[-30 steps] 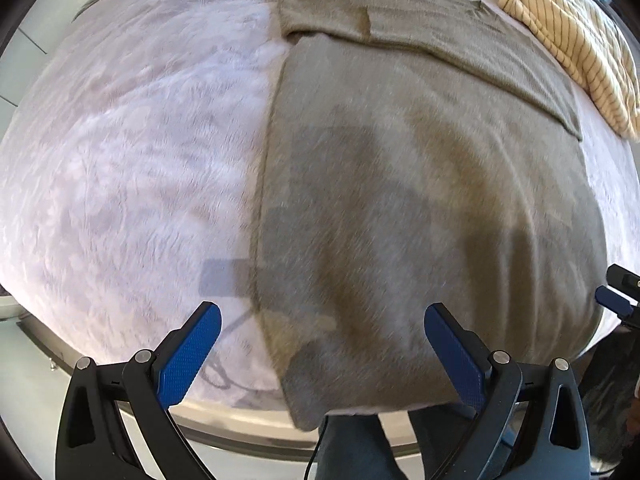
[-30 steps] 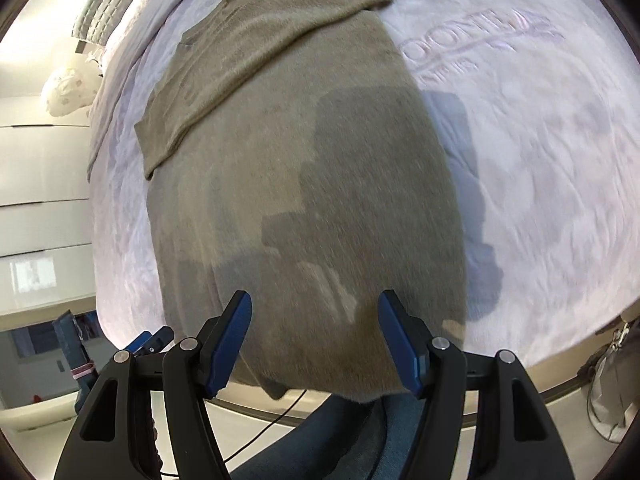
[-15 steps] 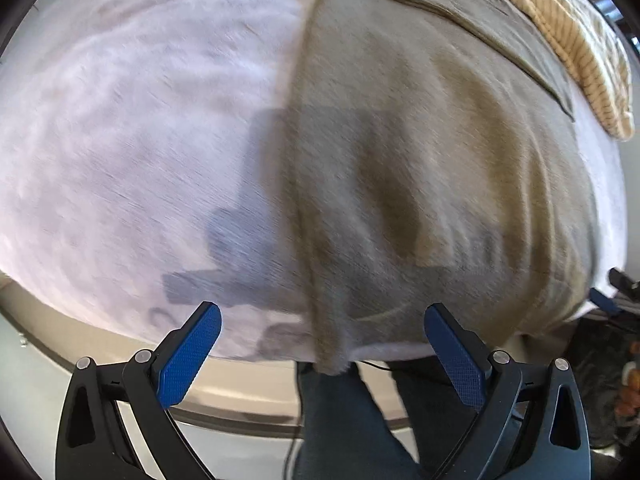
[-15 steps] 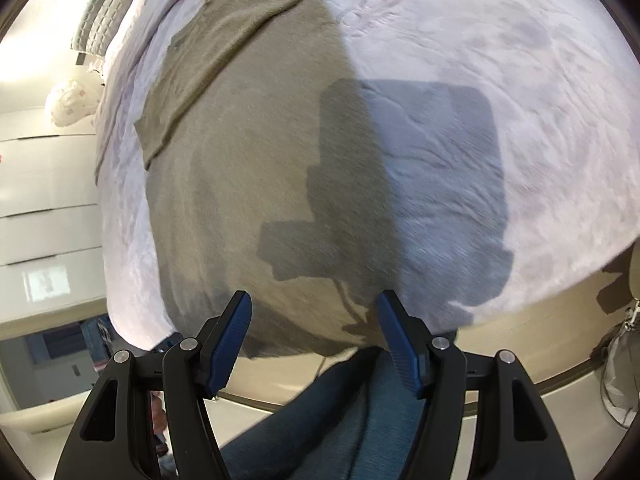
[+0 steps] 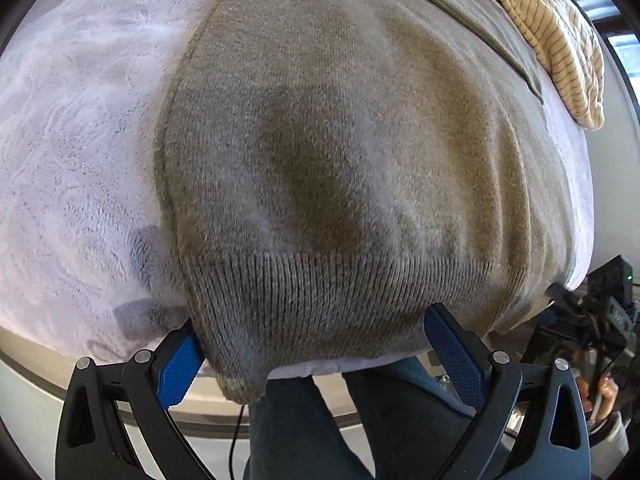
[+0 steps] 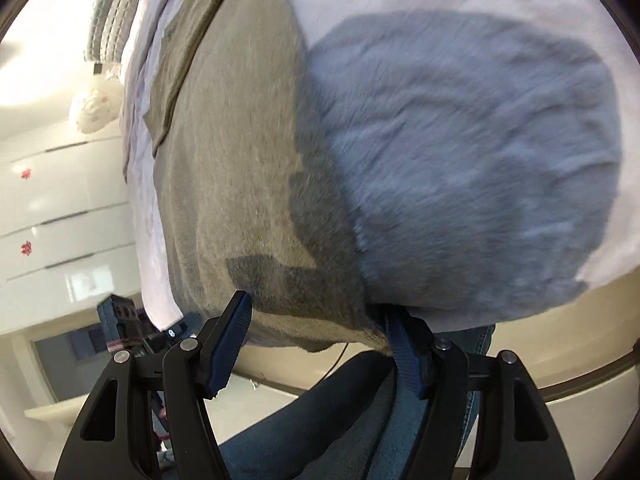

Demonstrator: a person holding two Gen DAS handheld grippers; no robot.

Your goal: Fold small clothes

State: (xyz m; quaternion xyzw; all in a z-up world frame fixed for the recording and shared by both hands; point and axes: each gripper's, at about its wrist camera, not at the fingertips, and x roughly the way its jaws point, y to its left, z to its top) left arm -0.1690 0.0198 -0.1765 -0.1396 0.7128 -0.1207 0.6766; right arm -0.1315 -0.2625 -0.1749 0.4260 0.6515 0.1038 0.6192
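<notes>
Your left gripper (image 5: 320,354) is spread wide around the sweater (image 5: 340,160) hem, lower centre. Right gripper (image 6: 316,340) is also apart at the hem's other corner, though blur hides contact. The sweater lies flat on the bed (image 5: 72,140). Step: grabbing the hem. Next, pinch both corners, lift, and fold upward.

A: Left side access?
B: Left gripper (image 5: 316,354) jaws spread wide, straddling the sweater (image 5: 340,160) hem at the bed edge. Bare fleece blanket (image 5: 72,140) to its left, nothing on it. Striped garment (image 5: 552,40) sits far right, beside the sweater's top edge.

A: Right side?
B: Right gripper (image 6: 320,344) jaws apart at the hem corner, pad (image 6: 404,352) touching fabric. Blanket (image 6: 460,140) right of it is bare. Person's jeans (image 6: 340,420) crowd below the edge.
</notes>
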